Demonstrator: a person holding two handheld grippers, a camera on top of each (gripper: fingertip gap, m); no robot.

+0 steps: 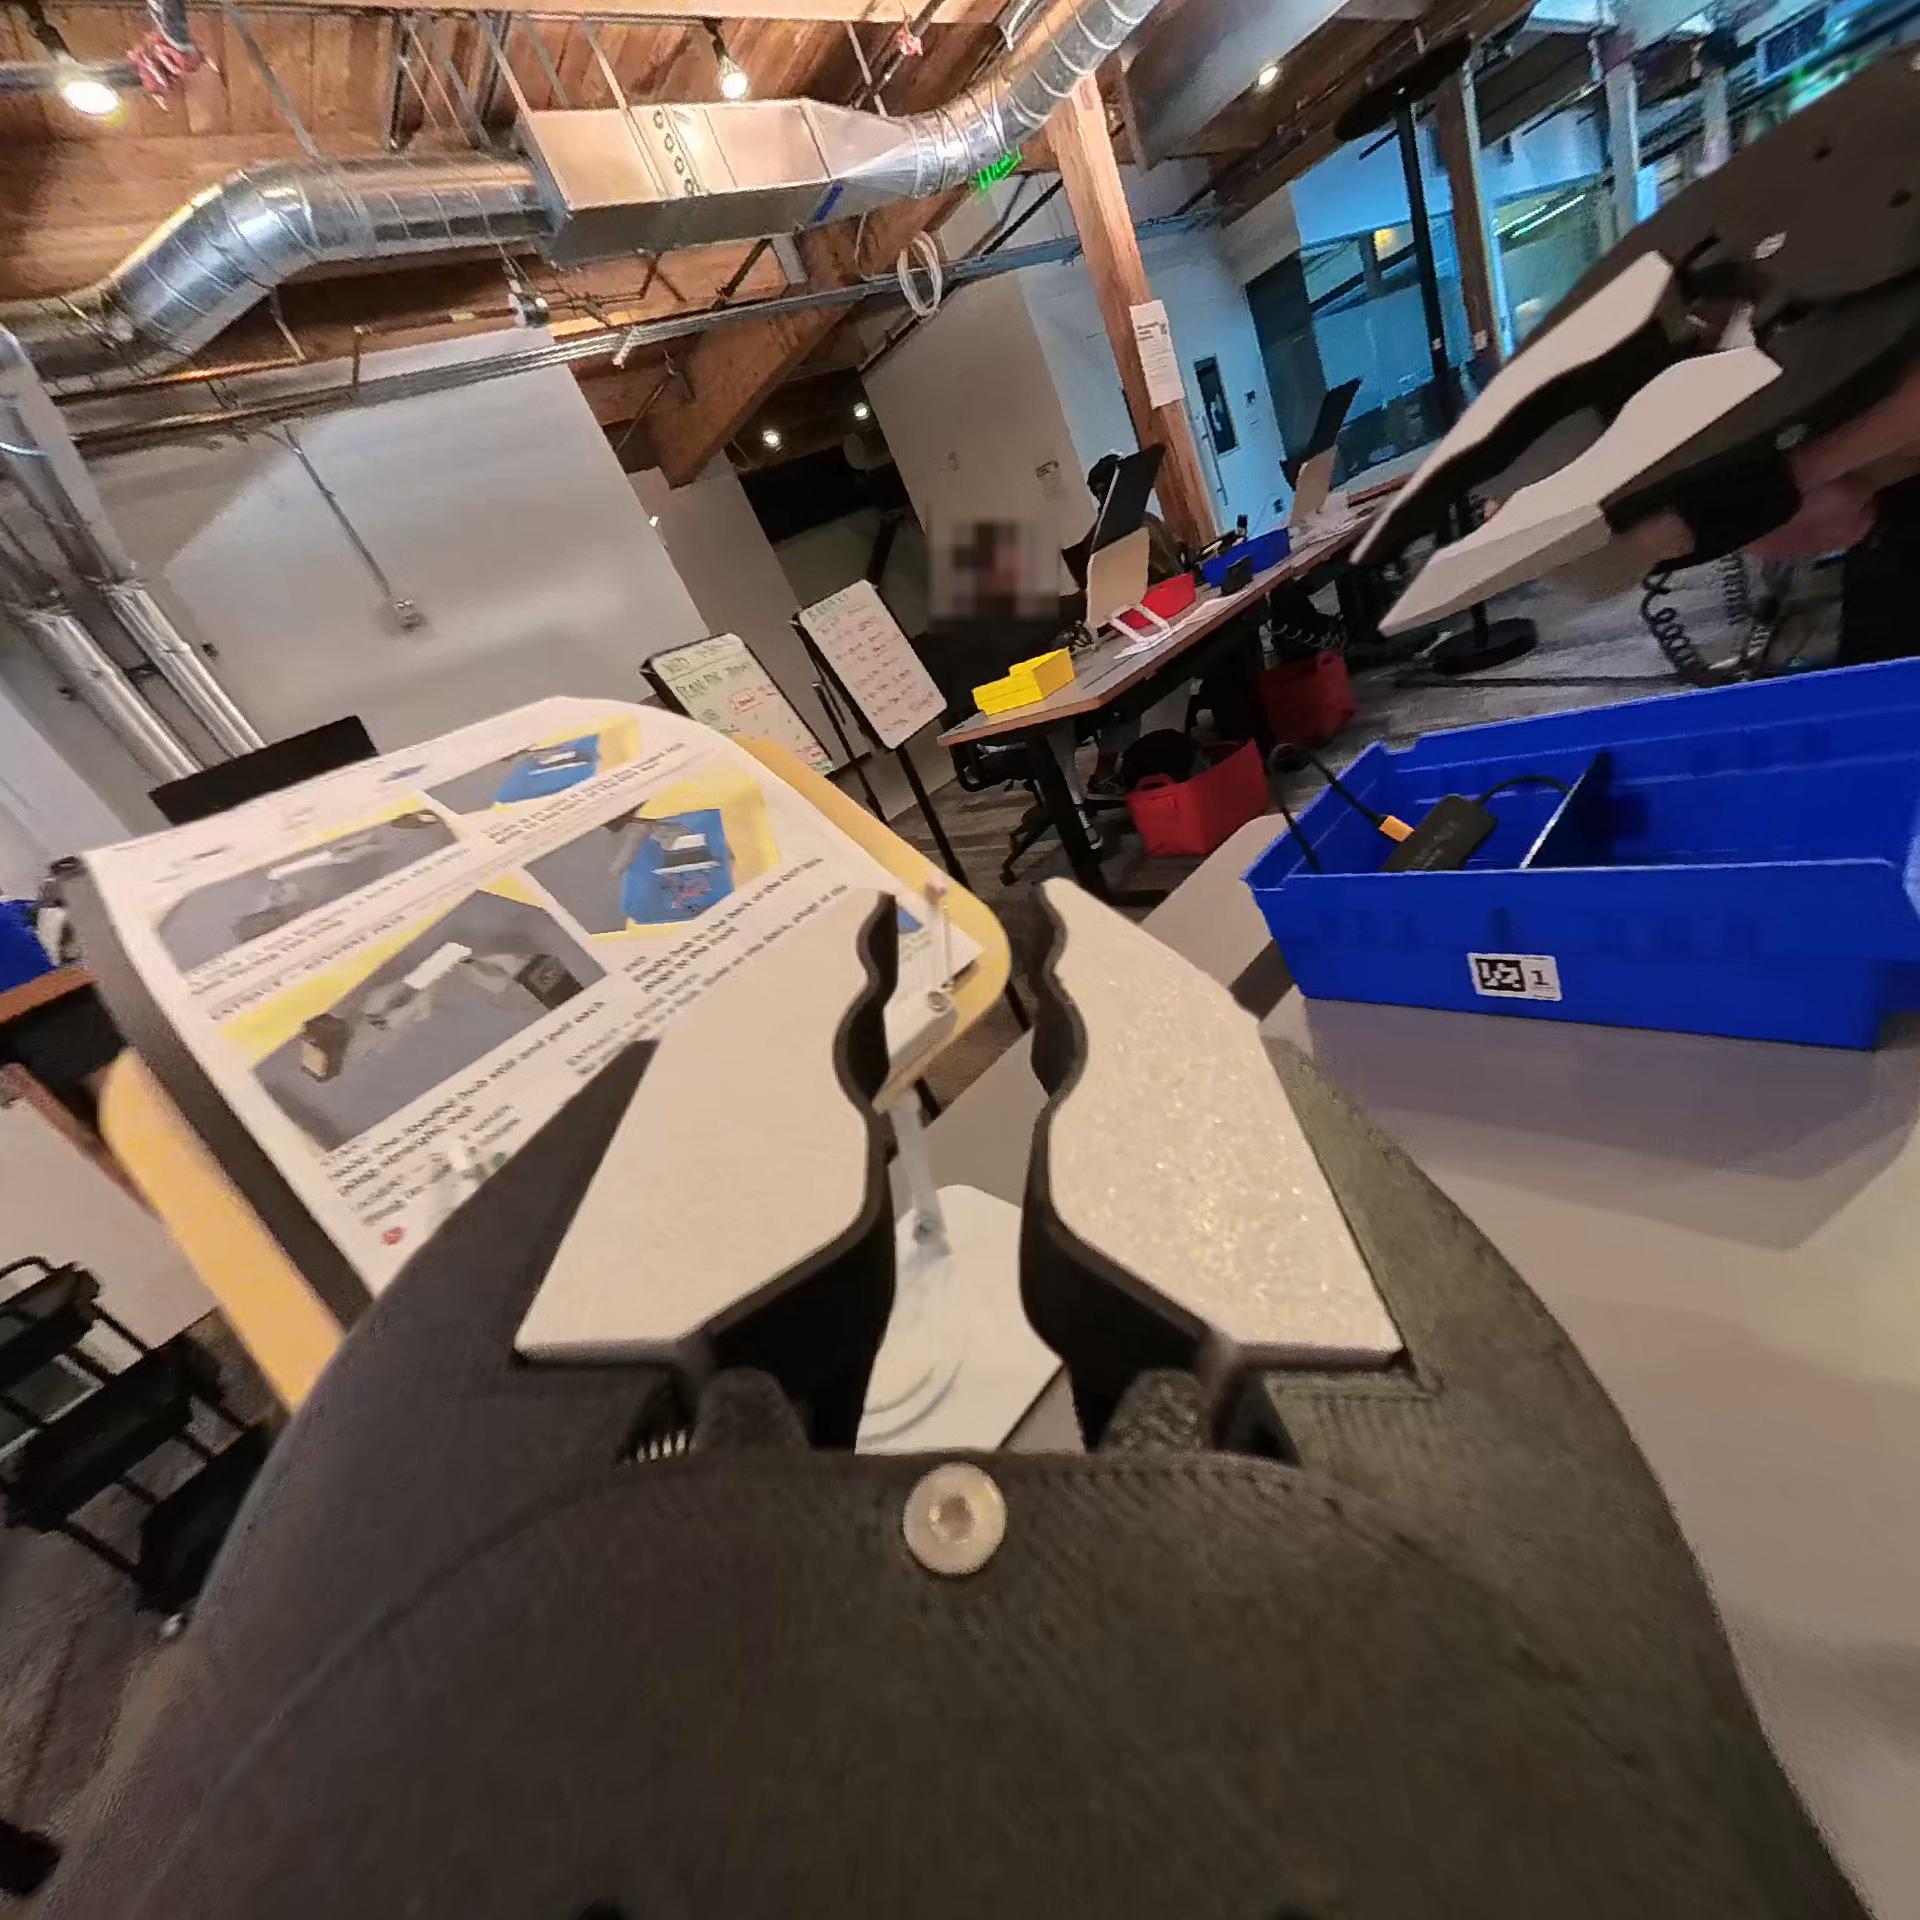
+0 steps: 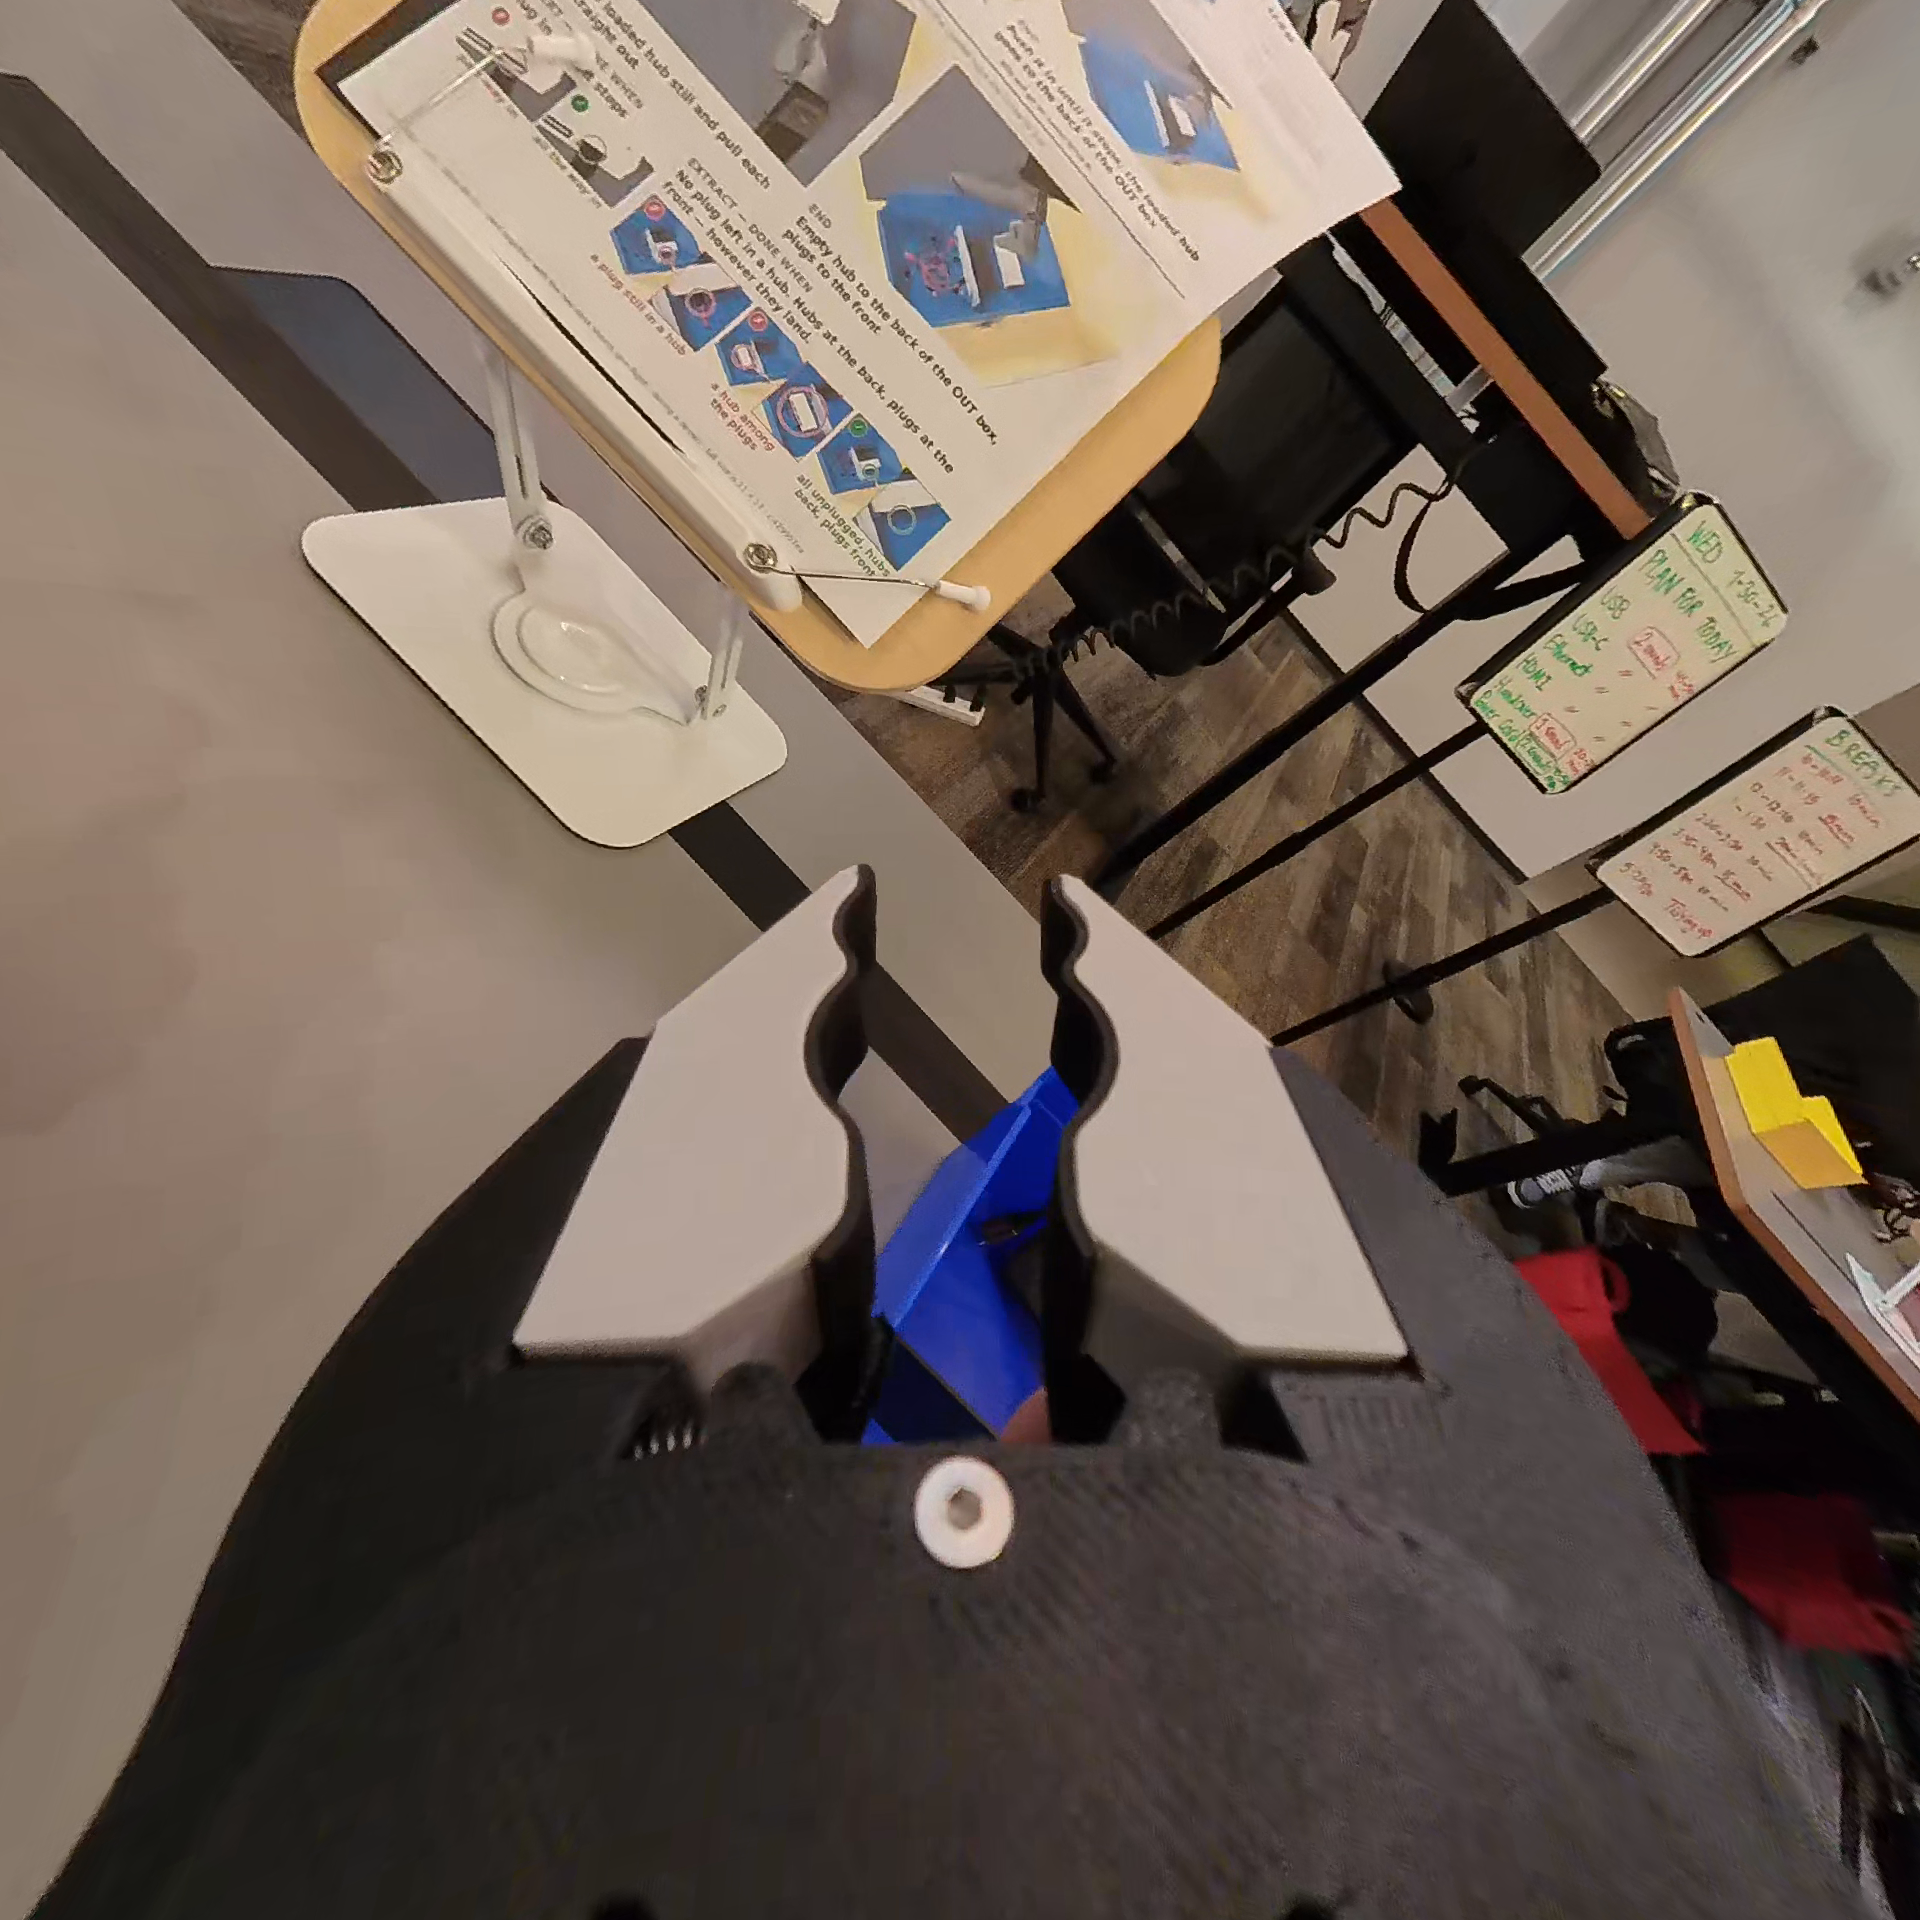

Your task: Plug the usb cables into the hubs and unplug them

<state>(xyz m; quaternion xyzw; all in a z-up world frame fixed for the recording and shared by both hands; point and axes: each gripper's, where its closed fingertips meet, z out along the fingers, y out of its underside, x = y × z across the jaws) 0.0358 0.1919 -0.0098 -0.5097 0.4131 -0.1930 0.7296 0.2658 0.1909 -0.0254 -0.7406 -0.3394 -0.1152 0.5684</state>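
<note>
Blue bin (image 1: 1621,935) on the grey table (image 1: 1558,1247) has a square-code sticker (image 1: 1514,977) out front; inside sits a dark hub (image 1: 1439,833) with an orange-tipped cable (image 1: 1351,800). Left of it, an instruction sheet (image 1: 499,935) on a stand. My left gripper (image 1: 961,940) and right gripper (image 2: 956,914) both hold nothing, jaws narrowly apart.

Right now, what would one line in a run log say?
stage: pre-grasp | left gripper: open, empty, raised | right gripper: open, empty, raised | hub: in blue bin, orange plug inserted
</note>
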